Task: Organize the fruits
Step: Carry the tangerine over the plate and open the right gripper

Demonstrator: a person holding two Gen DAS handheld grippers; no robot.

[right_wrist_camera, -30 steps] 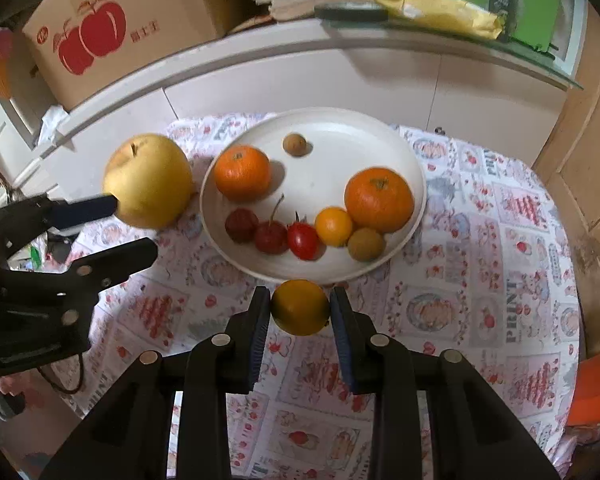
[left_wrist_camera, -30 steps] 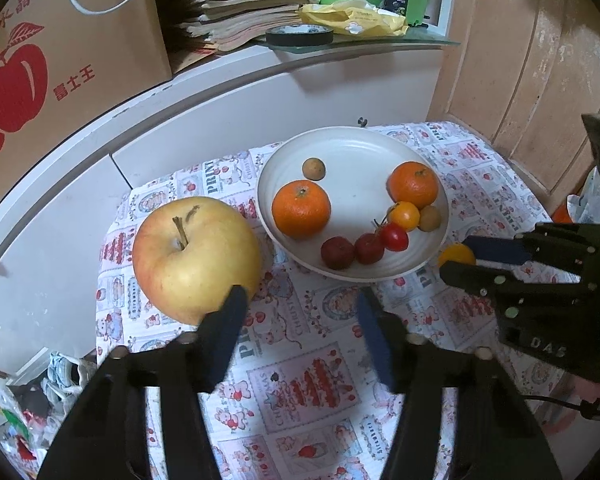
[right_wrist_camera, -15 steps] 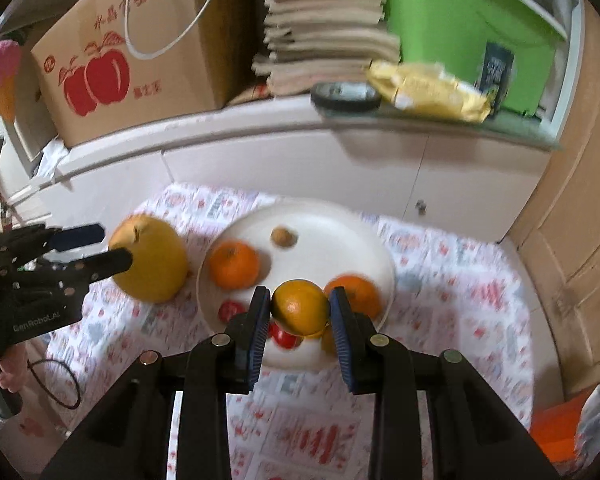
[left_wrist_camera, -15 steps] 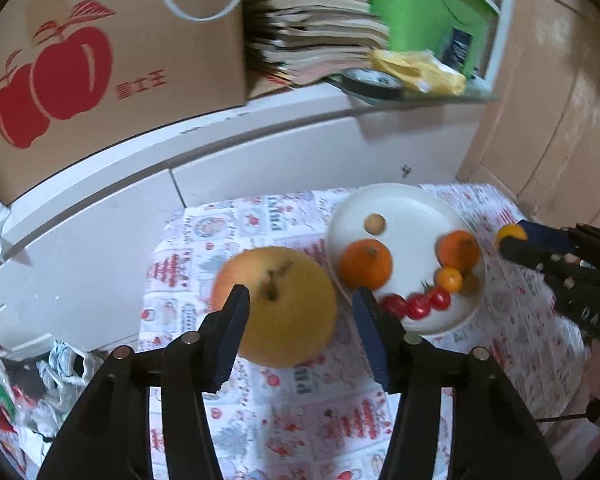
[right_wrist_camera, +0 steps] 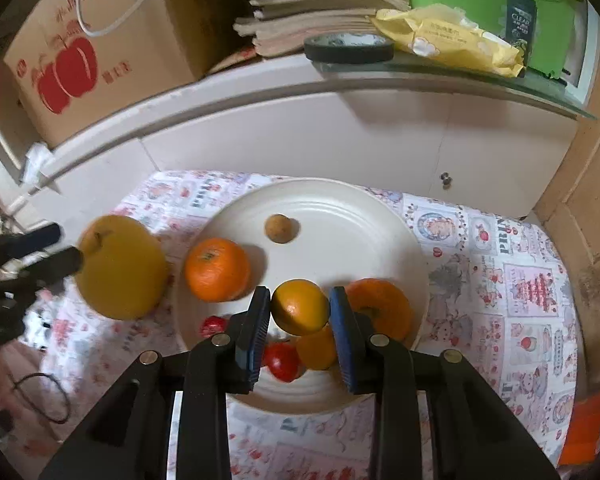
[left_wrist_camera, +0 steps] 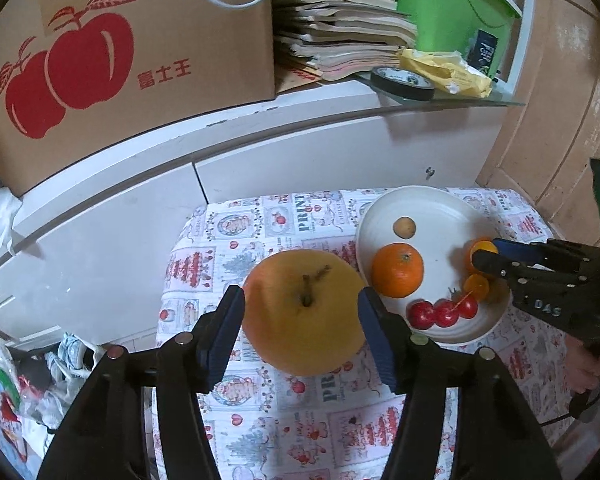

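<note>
A big yellow apple [left_wrist_camera: 304, 312] lies on the printed tablecloth [left_wrist_camera: 300, 412], left of the white plate [left_wrist_camera: 436, 208]. My left gripper [left_wrist_camera: 300, 294] straddles it with jaws opening, one blue pad close on each side. My right gripper [right_wrist_camera: 300, 300] is shut on a small orange [right_wrist_camera: 300, 306] and hangs over the plate [right_wrist_camera: 320, 188]. The plate holds two tangerines [right_wrist_camera: 217, 269] [right_wrist_camera: 384, 308], a brown longan [right_wrist_camera: 278, 229], red cherry tomatoes [left_wrist_camera: 440, 314] and a small orange tomato [left_wrist_camera: 476, 286]. In the right wrist view, the left gripper [right_wrist_camera: 66, 246] stands against the apple [right_wrist_camera: 122, 266].
A white cabinet ledge [left_wrist_camera: 260, 128] rises behind the small table. It carries an apple-printed cardboard box [left_wrist_camera: 120, 60], stacked books [left_wrist_camera: 340, 32], a black tape roll [left_wrist_camera: 402, 80] and a green bin [left_wrist_camera: 452, 8]. Wooden panelling [left_wrist_camera: 560, 100] stands on the right, bags [left_wrist_camera: 28, 384] on the floor left.
My left gripper has widened and shifted until its fingers flank the apple. My right gripper carried the small orange from the plate's near edge to above the plate.
</note>
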